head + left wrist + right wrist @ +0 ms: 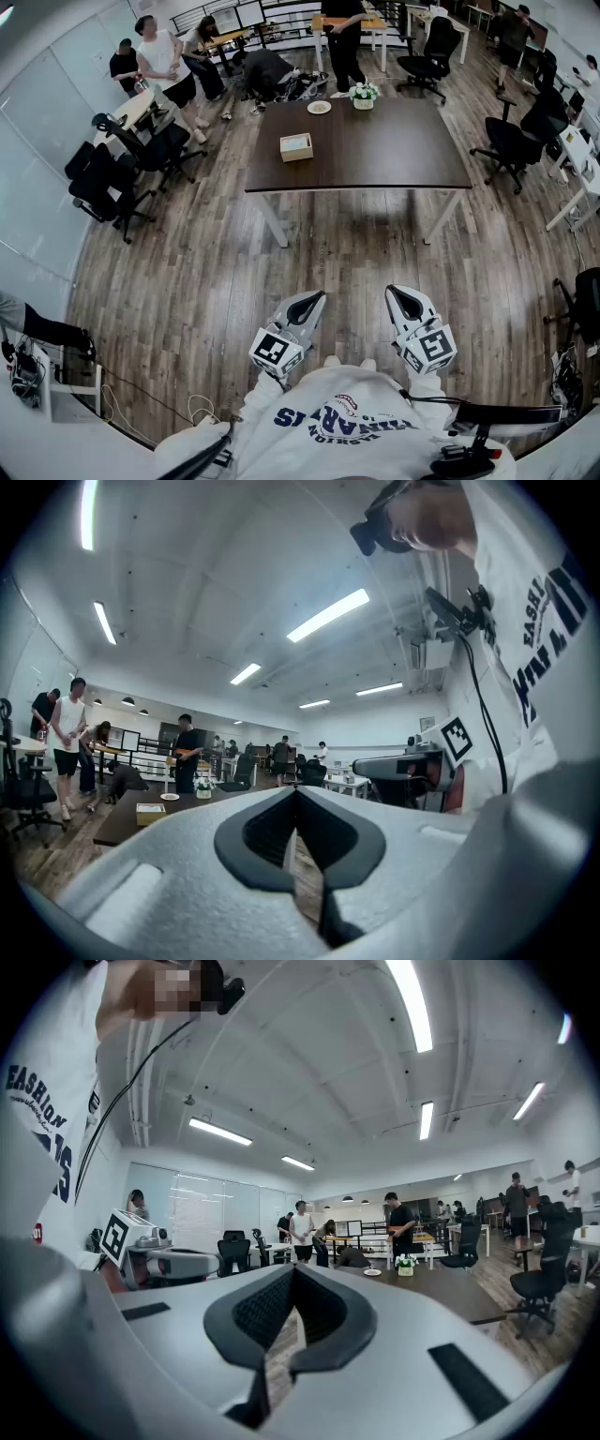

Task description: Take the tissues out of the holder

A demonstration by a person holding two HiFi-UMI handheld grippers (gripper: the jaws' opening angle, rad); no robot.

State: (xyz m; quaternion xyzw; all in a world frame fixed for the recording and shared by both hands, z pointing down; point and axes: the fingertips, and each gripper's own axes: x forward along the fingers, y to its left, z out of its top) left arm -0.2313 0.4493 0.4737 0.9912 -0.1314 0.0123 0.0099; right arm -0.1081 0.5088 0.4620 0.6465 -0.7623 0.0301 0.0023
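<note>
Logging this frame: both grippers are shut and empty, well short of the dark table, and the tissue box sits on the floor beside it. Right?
Not quite. The tissue box sits on the table, near its left end, not on the floor; the head view shows it. The left gripper and right gripper are indeed shut, empty and short of the table.

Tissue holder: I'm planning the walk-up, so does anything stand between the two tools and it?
Nothing visible does. The tissue holder sits on the table's left half. Only bare floor lies between it and the left tool and right tool. The chairs stand off to the sides.
</note>
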